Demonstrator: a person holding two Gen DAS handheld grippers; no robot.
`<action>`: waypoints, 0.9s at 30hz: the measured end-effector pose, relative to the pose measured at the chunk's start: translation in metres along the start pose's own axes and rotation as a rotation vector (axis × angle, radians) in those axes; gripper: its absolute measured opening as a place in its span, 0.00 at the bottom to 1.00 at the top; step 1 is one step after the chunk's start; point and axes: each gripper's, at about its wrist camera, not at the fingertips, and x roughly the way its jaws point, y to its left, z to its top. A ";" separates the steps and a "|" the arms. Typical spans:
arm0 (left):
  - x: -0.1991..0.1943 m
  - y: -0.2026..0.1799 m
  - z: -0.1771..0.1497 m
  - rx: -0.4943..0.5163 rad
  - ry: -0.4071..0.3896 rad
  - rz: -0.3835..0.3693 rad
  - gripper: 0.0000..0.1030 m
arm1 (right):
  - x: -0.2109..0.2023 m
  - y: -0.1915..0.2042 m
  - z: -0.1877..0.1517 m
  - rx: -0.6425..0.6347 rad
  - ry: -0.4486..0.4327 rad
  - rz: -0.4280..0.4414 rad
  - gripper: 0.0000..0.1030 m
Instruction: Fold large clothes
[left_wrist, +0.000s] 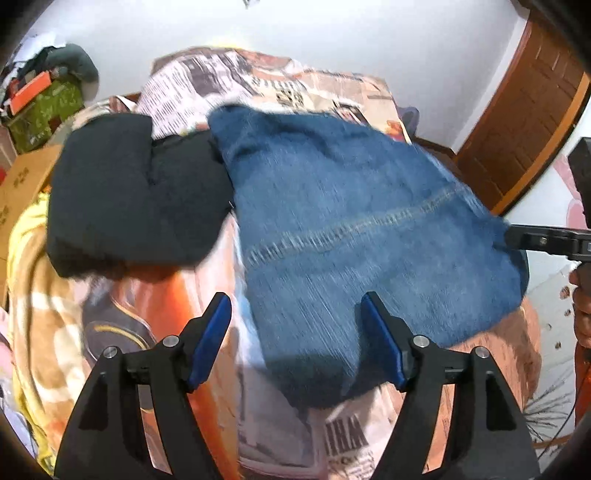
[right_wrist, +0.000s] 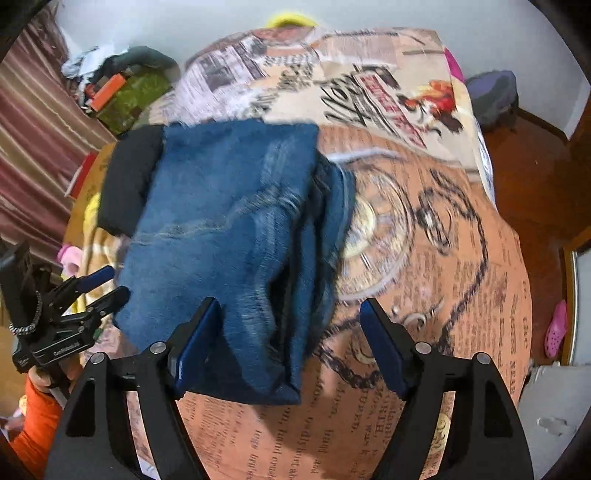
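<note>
Blue jeans lie folded into a thick rectangle on the bed, blurred by motion. A folded black garment sits against their left side. My left gripper hangs open just above the jeans' near edge, nothing pinched between its blue pads. In the right wrist view the same jeans spread ahead, and the right gripper stands open over their near corner, with denim beside its left pad. The left gripper shows at the jeans' left edge, the right gripper at their right edge.
The bed cover carries an orange newspaper print. A yellow checked blanket and cardboard boxes crowd the left side. A wooden door, a backpack and a pink slipper lie on the right. An orange sleeve holds the left gripper.
</note>
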 end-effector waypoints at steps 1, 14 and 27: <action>-0.001 0.003 0.004 -0.008 -0.008 0.001 0.70 | -0.003 0.002 0.003 -0.003 -0.015 0.014 0.72; 0.066 0.059 0.020 -0.343 0.164 -0.275 0.70 | 0.045 -0.028 0.030 0.121 0.018 0.094 0.72; 0.118 0.067 0.034 -0.458 0.229 -0.423 0.72 | 0.082 -0.025 0.042 0.108 0.099 0.182 0.77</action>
